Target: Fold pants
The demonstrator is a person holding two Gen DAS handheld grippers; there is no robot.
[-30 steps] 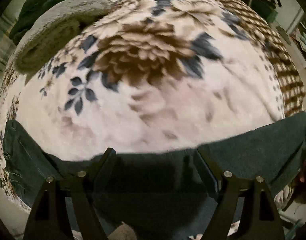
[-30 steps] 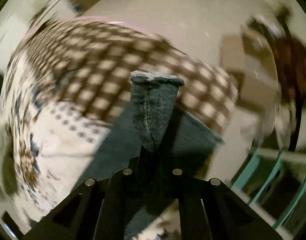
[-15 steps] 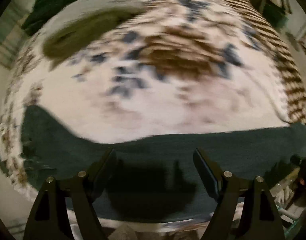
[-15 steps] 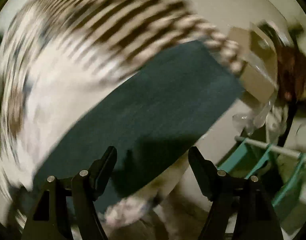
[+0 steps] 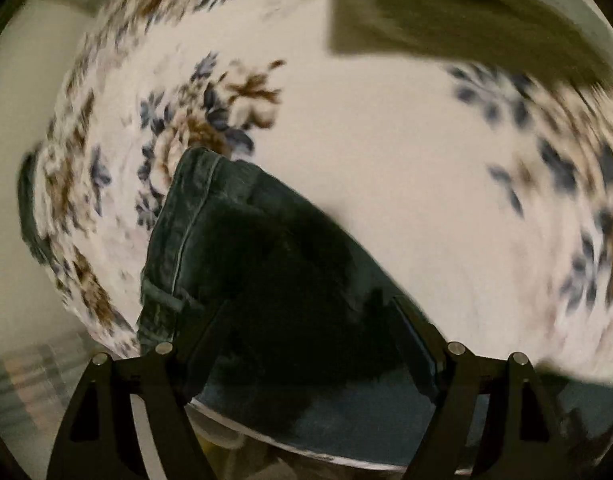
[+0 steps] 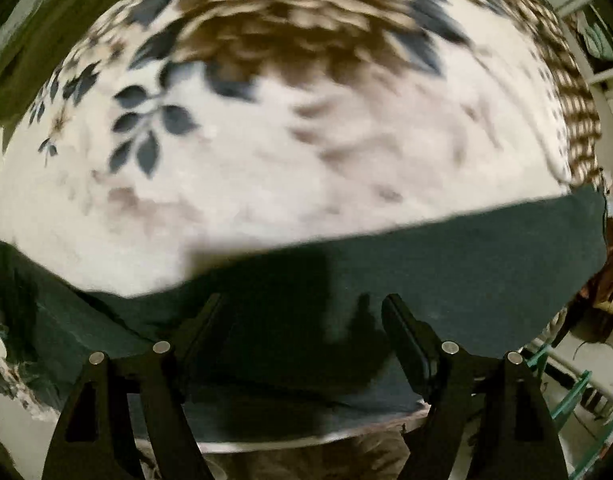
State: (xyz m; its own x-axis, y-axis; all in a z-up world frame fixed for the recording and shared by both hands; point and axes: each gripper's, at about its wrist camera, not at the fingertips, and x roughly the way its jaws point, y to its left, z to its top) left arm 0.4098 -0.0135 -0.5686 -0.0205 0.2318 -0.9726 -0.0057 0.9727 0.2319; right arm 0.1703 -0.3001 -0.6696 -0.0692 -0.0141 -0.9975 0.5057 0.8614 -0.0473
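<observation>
Dark teal-blue denim pants lie on a white floral blanket. In the left wrist view the waistband end of the pants [image 5: 210, 240] points away from me, with a belt loop at the left. My left gripper [image 5: 306, 312] is open just above the denim. In the right wrist view the pants [image 6: 446, 272] stretch as a long flat band across the near edge of the bed. My right gripper [image 6: 302, 308] is open over the middle of that band, empty.
The floral blanket [image 6: 306, 140] covers the bed and has a brown checked border [image 6: 578, 92] at the right. An olive-grey folded blanket [image 5: 466, 12] lies at the far side. A green metal rack [image 6: 578, 412] stands off the bed's right edge.
My right gripper has let go of the pant leg end it held up, opened, and swung left over the flat pants. My left gripper has swung left to the waistband end.
</observation>
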